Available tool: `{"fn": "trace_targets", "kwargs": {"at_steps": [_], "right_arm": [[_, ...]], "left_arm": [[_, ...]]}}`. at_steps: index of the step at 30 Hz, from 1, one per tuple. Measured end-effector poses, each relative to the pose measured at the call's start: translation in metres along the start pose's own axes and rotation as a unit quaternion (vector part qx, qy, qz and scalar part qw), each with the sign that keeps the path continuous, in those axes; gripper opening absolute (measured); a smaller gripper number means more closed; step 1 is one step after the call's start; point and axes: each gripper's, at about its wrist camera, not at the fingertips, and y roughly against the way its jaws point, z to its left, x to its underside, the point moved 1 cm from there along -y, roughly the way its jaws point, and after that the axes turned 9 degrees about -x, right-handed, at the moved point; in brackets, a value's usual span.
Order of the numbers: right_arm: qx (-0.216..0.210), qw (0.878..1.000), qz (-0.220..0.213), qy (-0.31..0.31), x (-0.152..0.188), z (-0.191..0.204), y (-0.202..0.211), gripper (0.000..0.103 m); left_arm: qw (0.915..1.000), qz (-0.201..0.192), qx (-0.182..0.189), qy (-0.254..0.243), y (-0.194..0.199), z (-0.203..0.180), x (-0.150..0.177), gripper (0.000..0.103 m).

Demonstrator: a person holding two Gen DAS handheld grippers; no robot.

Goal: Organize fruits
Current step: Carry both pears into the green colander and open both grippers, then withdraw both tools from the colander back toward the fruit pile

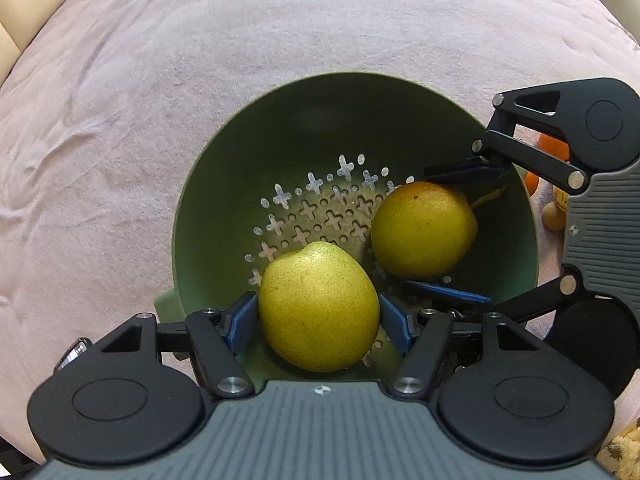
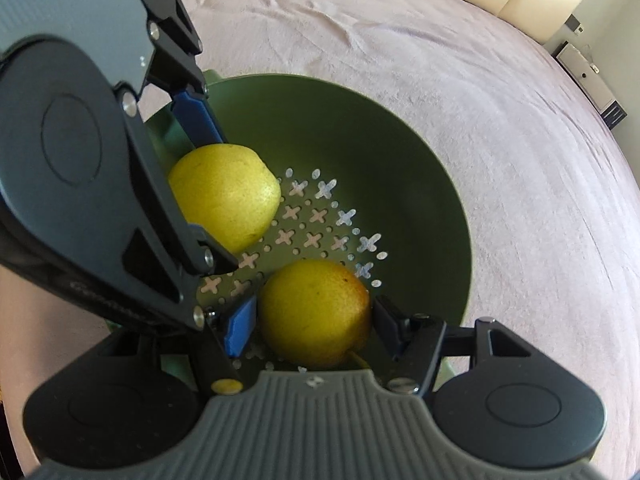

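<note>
A: What is the support surface?

B: A pale pink, wrinkled cloth-covered surface (image 1: 200,80). Its edges are seen only at the frame borders, so the container's place relative to them cannot be fixed.

A: And the container?

B: A dark green round plastic colander bowl (image 1: 280,128) with cross-shaped and round drain holes in its floor. It rests on the cloth and holds two fruits, apart from each other.

A: Contents, larger first?

B: A yellow-green speckled pear (image 1: 318,308) sits at the near wall in the left wrist view. A yellow pear with an orange-brown blush and a stem (image 2: 316,314) sits by the opposite wall.

A: Gripper state?

B: The left gripper (image 1: 318,316) pinches the yellow-green pear, blue pads against both flanks. The right gripper (image 2: 314,320) pinches the blushed pear likewise. Whether either fruit touches the colander floor cannot be told.

A: Anything outside the colander?

B: Small orange objects (image 1: 554,148) lie on the cloth beyond its rim, partly hidden behind the right gripper; their type cannot be told.
</note>
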Motion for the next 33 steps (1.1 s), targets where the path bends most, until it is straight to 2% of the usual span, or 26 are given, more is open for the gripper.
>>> {"fn": "trace_targets", "kwargs": {"at_steps": [13, 16, 18, 21, 25, 33], "right_arm": [[0.009, 1.0, 0.019, 0.02, -0.006, 0.004, -0.003, 0.061], [0.015, 0.999, 0.026, 0.024, -0.008, 0.005, -0.002, 0.063], [0.022, 0.999, 0.029, 0.026, -0.008, 0.004, -0.001, 0.073], [0.034, 0.999, 0.032, 0.026, -0.009, 0.003, 0.004, 0.081], [0.039, 0.998, 0.033, 0.021, -0.008, 0.001, 0.015, 0.084], [0.058, 0.998, 0.018, 0.026, -0.004, 0.015, 0.042, 0.088]], "left_arm": [[0.9997, 0.024, -0.001, 0.009, -0.007, 0.0, -0.001, 0.076], [0.9995, 0.029, 0.003, 0.01, -0.006, -0.001, -0.001, 0.076], [0.9995, 0.031, 0.006, 0.009, -0.005, -0.002, -0.001, 0.077], [0.9998, 0.016, 0.003, 0.007, 0.005, -0.003, -0.001, 0.081], [0.9997, -0.012, 0.012, 0.018, 0.024, 0.0, -0.004, 0.084], [0.9987, -0.039, 0.023, 0.021, 0.042, -0.001, -0.007, 0.084]]}}
